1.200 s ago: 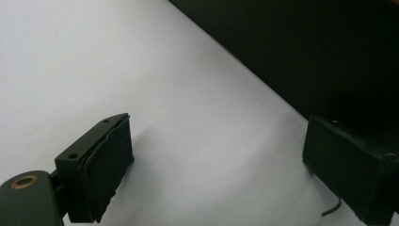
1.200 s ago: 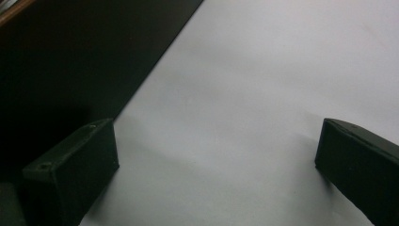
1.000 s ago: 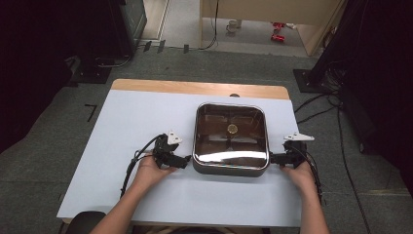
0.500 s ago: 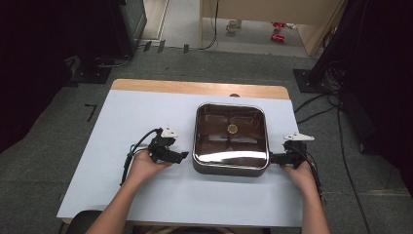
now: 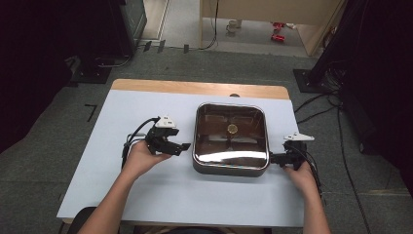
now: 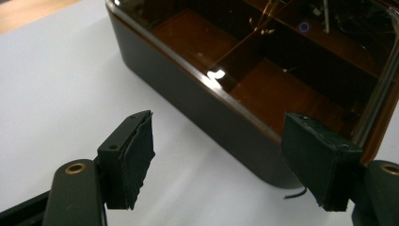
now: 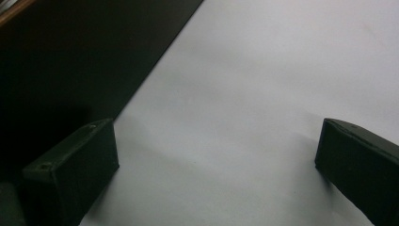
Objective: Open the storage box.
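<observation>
Flanking the pan (image 5: 231, 139), both grippers gape empty: left gripper (image 5: 184, 146) just narrowed, right gripper (image 5: 271, 158) beside its wall.

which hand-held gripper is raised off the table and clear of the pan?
The left hand-held gripper: lifted above the table, jaws open and empty, short of the pan. The right hand-held gripper sits low against the pan's side.

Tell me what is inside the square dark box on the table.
Through the glossy lid of the box, brown dividers form a cross splitting it into four compartments. A small round gold knob sits at the centre. Reflections hide whether the compartments hold anything.
</observation>
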Available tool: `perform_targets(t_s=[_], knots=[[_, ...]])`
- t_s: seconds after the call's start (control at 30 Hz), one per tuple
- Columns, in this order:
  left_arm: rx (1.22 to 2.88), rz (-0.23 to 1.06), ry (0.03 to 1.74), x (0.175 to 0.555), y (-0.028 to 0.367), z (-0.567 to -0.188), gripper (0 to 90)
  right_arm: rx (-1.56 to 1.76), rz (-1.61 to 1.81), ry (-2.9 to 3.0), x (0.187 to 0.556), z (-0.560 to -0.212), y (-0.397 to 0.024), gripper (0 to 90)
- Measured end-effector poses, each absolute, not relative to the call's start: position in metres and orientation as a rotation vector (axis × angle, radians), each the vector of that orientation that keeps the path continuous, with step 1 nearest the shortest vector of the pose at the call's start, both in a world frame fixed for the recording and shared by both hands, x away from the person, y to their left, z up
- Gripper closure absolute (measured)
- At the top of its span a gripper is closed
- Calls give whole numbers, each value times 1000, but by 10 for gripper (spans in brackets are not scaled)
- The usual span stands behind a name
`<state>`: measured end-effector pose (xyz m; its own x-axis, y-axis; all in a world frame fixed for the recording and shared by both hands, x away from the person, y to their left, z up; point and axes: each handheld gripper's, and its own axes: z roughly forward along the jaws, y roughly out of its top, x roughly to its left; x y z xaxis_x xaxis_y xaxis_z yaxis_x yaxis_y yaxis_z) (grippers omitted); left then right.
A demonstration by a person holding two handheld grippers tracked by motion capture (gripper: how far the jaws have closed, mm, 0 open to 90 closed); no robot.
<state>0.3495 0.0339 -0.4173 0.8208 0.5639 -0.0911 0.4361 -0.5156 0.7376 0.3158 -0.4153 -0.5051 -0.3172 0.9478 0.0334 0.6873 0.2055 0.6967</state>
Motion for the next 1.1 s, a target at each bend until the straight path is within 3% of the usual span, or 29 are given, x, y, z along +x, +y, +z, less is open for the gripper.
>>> perform_targets(t_s=[0.6, 1.1], knots=[[2207, 157, 549, 369, -25, -393, 316, 1520, 875, 2085, 316, -505, -415, 0], [2227, 59, 506, 388, -70, -404, 383, 1517, 875, 2084, 316, -505, -415, 0]])
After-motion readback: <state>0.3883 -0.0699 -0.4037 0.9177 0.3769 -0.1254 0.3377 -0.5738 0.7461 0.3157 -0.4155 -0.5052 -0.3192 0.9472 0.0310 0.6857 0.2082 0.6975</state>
